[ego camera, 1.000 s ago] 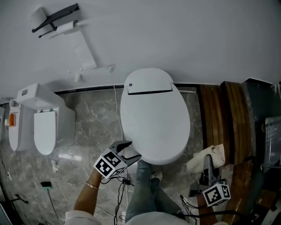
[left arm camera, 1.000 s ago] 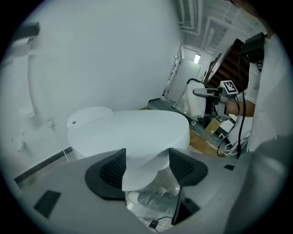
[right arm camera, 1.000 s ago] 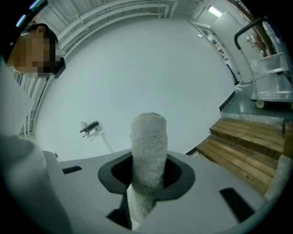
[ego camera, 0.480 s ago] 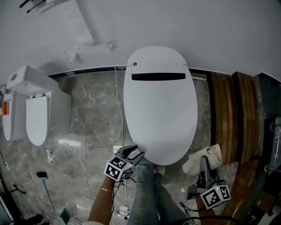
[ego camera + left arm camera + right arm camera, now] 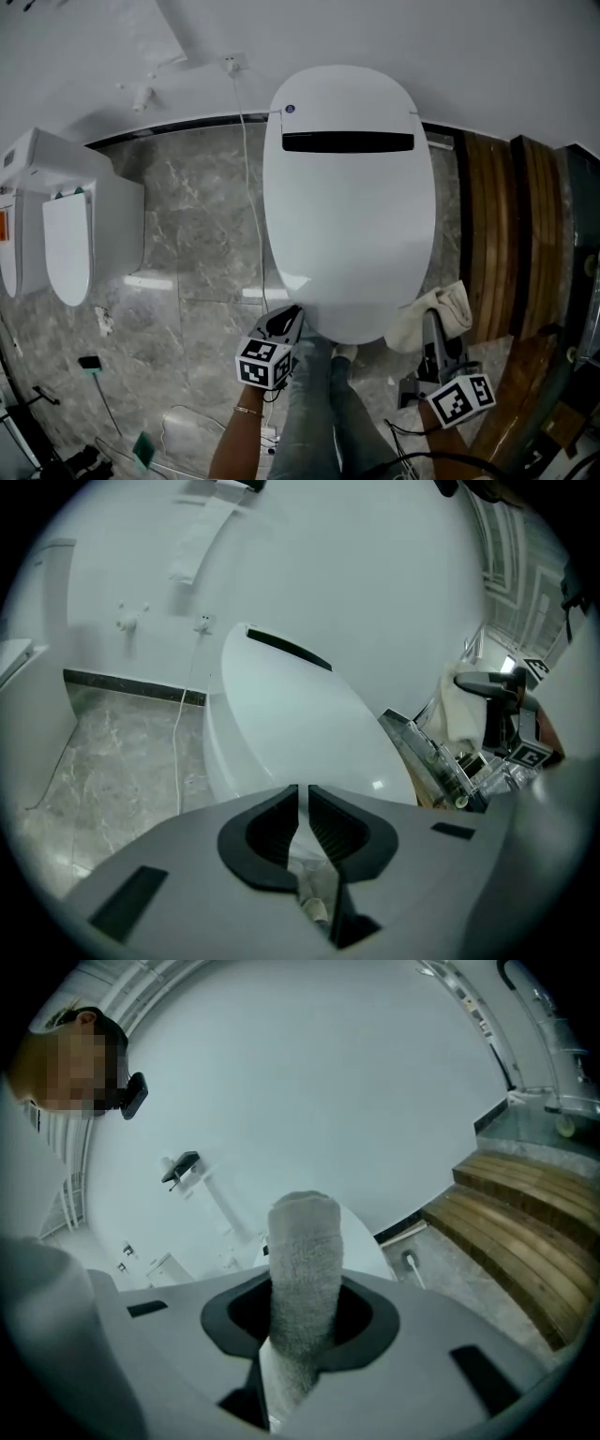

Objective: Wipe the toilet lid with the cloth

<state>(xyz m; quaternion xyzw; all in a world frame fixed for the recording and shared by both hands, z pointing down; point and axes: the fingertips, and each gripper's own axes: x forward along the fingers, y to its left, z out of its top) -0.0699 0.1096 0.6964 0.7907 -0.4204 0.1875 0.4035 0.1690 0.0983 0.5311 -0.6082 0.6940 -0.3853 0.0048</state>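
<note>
My left claw (image 5: pixel 303 797) has just been closing and is nearly clenched, with nothing between its jaws. It sits low by the near left rim of the toilet lid (image 5: pixel 347 216), kept out of the way, I judge. My right claw (image 5: pixel 302 1321) is grasping the cloth (image 5: pixel 302 1241) just off the lid's near right edge, ready to wipe. I count one lid, one cloth and two claws.
</note>
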